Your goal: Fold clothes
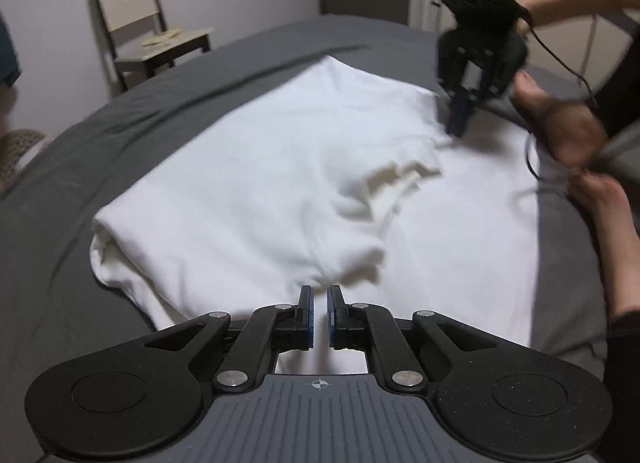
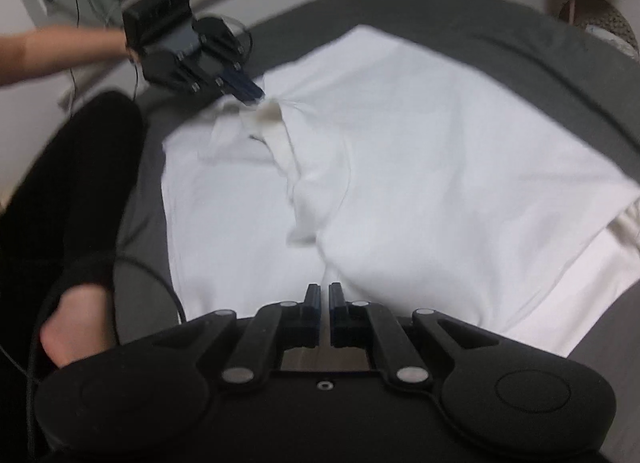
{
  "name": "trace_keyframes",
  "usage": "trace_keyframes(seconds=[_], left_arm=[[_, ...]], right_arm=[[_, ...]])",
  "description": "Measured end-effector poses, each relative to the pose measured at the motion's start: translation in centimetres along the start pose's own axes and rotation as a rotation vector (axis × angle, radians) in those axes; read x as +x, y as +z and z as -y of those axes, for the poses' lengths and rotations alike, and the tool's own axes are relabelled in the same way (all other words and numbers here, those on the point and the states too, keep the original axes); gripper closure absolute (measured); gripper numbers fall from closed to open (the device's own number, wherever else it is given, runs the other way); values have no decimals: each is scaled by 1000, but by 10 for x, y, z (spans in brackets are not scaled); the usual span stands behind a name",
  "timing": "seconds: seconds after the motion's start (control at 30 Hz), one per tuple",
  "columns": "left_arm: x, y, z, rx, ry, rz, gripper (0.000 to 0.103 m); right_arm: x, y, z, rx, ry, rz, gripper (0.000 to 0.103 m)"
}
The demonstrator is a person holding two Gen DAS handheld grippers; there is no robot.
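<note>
White cotton, soft and light, is lying spread over the grey bed cover (image 1: pixel 80 167): a T-shirt (image 1: pixel 248 183), partly folded, with one flap already lying across its body and a loose, rumpled edge running down the middle.

The left gripper (image 1: pixel 319 295) is pointing down at the near part of that fold, its jaws drawn almost together, and in the right wrist view its tips are sitting in a small puckered bunch of cloth, so it is probably pinching the T-shirt there. The right gripper (image 2: pixel 325 291) is likewise nearly closed, its tips down at the cloth's surface; the left wrist view is blurred there, so I cannot tell for sure that fabric is caught between its pads.

A person's bare feet (image 1: pixel 560 123) are resting just beside the T-shirt's edge, and a black cable (image 1: pixel 532 159) is trailing over the fabric near them.

Being limp, the cloth is likely to sag and crease between the two holds, and thin layers may slip out singly. Taking hold at the folded edge, through all layers and with the grippers well apart, should keep the fold straight as it is carried over.
</note>
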State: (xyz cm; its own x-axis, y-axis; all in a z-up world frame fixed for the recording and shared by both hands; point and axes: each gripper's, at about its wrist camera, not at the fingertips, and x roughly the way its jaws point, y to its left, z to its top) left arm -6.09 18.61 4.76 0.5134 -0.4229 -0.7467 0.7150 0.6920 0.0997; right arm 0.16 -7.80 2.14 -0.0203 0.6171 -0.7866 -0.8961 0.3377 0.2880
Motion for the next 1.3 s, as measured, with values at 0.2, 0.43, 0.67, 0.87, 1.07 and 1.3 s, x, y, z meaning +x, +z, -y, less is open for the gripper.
trace_keyframes(seconds=[0.2, 0.43, 0.67, 0.87, 1.07, 1.3], left_arm=[[-6, 17, 12, 57, 119, -5, 85], [-14, 20, -10, -286, 201, 178, 17], [-2, 5, -32, -570, 236, 259, 17], [4, -16, -36, -582, 269, 231, 17], [0, -29, -39, -601, 266, 241, 17], [-6, -35, -48, -650, 277, 302, 17]], right_arm=[[-22, -4, -6, 20, -107, 71, 66], [-44, -25, 34, 421, -144, 175, 48], [-29, -33, 70, 749, -124, 263, 57], [-21, -30, 69, 702, -178, 233, 93], [-23, -35, 68, 716, -211, 225, 94], [-32, -25, 61, 679, -297, 223, 95]])
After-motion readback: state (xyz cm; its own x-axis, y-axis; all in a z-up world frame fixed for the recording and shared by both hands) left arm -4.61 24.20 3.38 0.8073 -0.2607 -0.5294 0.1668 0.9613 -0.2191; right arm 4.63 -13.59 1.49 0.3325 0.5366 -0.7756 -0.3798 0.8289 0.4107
